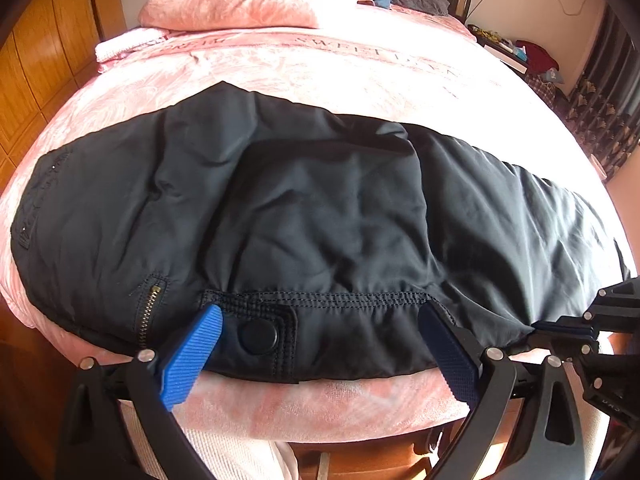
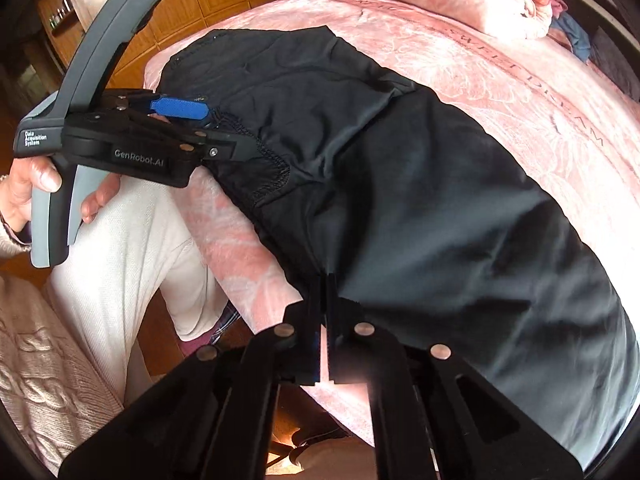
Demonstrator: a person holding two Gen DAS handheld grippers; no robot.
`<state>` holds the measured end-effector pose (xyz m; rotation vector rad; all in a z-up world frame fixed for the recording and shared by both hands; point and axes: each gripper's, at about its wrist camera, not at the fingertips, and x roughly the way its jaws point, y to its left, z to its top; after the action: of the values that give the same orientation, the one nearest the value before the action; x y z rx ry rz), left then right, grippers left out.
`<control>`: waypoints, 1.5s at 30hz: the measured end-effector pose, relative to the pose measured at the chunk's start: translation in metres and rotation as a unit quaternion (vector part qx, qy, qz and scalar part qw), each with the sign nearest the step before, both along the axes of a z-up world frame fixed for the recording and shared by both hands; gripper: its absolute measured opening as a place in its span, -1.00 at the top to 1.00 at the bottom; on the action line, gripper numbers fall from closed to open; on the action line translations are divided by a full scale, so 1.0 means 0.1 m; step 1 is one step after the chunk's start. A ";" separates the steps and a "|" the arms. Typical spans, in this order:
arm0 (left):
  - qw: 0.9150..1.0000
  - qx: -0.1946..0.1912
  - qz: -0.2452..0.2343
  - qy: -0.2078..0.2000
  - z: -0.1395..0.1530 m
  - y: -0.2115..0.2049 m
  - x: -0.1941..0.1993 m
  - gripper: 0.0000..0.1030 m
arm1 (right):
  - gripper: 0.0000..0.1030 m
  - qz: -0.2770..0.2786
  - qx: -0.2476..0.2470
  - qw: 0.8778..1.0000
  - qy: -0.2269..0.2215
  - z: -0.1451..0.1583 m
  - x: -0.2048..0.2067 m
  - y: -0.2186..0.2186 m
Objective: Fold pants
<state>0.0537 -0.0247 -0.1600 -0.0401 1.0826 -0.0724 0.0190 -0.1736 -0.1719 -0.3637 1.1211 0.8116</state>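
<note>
The right gripper (image 2: 325,312) is pinched tight on the near hem of the black pants (image 1: 320,208); the left gripper (image 1: 320,340) stands wide at the waistband button (image 1: 258,334). The pants lie across the near edge of the pink bed (image 1: 320,64). Soft, slick, light cloth: best pinched at stitched edges

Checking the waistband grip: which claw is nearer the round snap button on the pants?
Left. The left claw straddles the snap button at the waistband; the right claw is shut farther along the pants' near edge.
</note>
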 end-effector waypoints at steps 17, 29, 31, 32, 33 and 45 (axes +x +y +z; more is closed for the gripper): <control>0.988 -0.130 0.060 0.054 0.07 1.16 -0.10 -0.35 | 0.29 -0.204 0.130 0.970 0.011 0.21 0.12 -0.62; 0.934 -0.321 0.113 0.104 -0.11 1.84 0.06 -0.02 | 0.29 -0.258 0.155 0.953 0.027 0.11 0.12 -0.71; 0.934 -0.317 0.125 0.110 -0.11 1.86 0.06 0.02 | 0.29 -0.257 0.148 0.955 0.026 0.09 0.13 -0.70; 0.933 -0.317 0.127 0.110 -0.11 1.87 0.05 0.02 | 0.29 -0.256 0.148 0.955 0.026 0.09 0.13 -0.69; 0.934 -0.314 0.131 0.112 -0.10 1.88 0.03 0.02 | 0.29 -0.255 0.149 0.955 0.027 0.09 0.13 -0.69; 0.914 -0.329 0.202 0.126 -0.29 2.14 0.01 0.01 | 0.19 -0.252 0.141 0.957 0.022 0.09 0.16 -0.62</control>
<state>0.0551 0.1891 -0.1888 -0.9013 1.2471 -0.0567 0.0346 -0.2355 -0.1628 0.1804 1.0575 0.5142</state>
